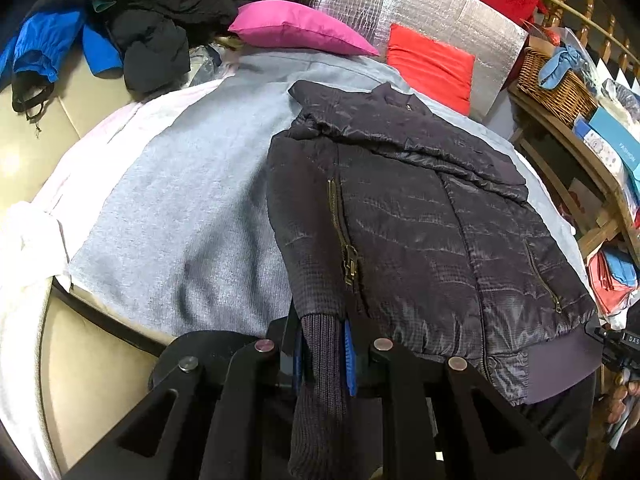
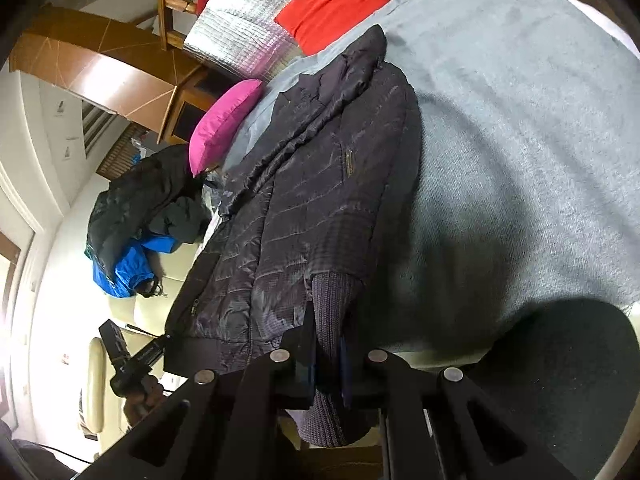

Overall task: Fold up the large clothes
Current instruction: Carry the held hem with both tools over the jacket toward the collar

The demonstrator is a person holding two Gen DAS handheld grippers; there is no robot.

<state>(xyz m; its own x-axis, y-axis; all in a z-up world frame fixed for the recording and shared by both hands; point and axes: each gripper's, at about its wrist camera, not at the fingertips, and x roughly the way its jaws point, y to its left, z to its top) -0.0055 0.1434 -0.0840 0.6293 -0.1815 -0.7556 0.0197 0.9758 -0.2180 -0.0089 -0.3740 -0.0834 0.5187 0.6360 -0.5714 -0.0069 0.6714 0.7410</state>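
A big gray blanket [image 1: 172,208] covers the bed. Under it, a white sheet [image 1: 36,236] sticks out at the edge. A pink pillow [image 1: 296,30] lies at the far end of the blanket. A red pillow [image 1: 430,66] leans on a shiny silver mat [image 1: 432,4] behind it. A heap of black and blue coats [image 1: 112,28] sits on a cream couch [image 1: 36,136] beside the bed. On the other side stands a wooden shelf [image 1: 580,148]. A brown basket [image 1: 556,84] sits on top of it, with a blue cloth [image 1: 560,64] inside. Near the basket is a blue box [image 1: 620,140].
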